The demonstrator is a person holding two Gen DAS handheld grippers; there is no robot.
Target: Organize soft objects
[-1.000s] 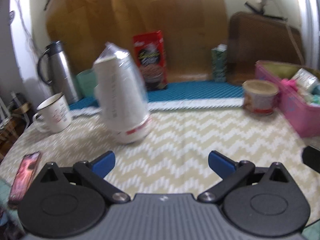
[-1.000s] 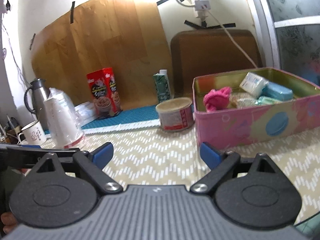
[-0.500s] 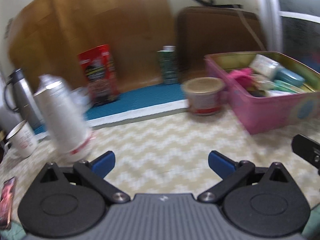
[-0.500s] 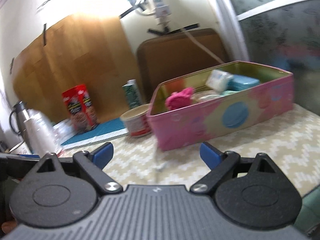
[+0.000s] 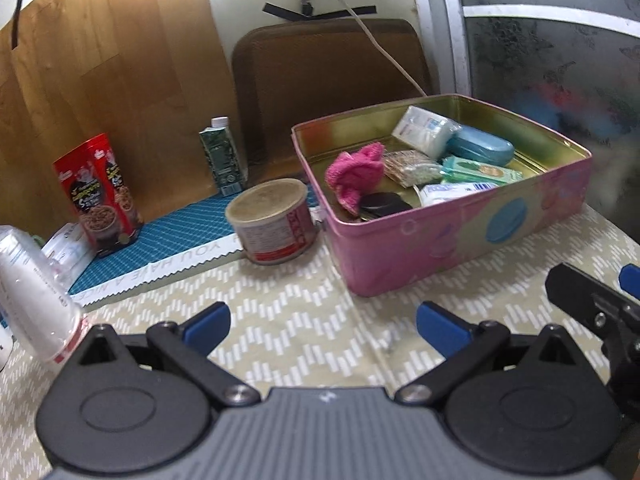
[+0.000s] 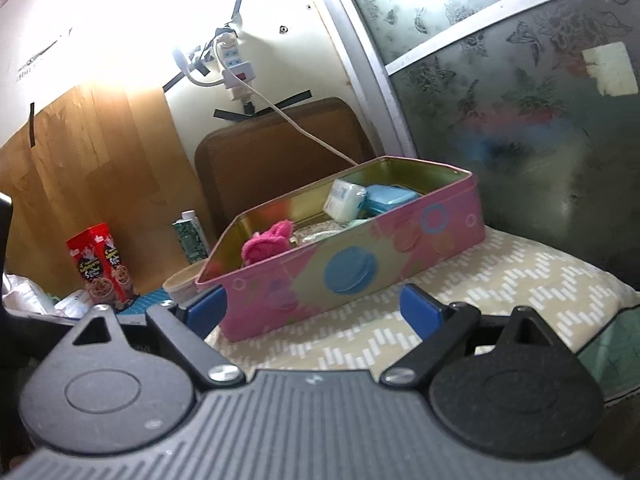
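A pink tin box (image 5: 448, 236) stands open on the table, ahead and right of my left gripper (image 5: 322, 322). Inside lie a pink fluffy cloth (image 5: 354, 176), a white tissue pack (image 5: 424, 128), a blue case (image 5: 480, 150), a green wipes pack (image 5: 480, 170), a tube and a dark object. My left gripper is open and empty, short of the box. My right gripper (image 6: 314, 308) is open and empty, close to the box's front wall (image 6: 348, 272); the pink cloth (image 6: 266, 244) shows over the rim. The right gripper's arm (image 5: 592, 304) shows at the left view's right edge.
A round can (image 5: 274, 220) sits left of the box. Behind stand a green carton (image 5: 222, 156) and a red cereal box (image 5: 100, 196) on a blue mat (image 5: 172, 228). A stack of wrapped cups (image 5: 32, 296) is at far left. A glass door (image 6: 520, 120) lies right.
Both grippers have swung to the right: the tin box has come toward the middle of both views, the cups and mug have slid off left. Both jaws stay open.
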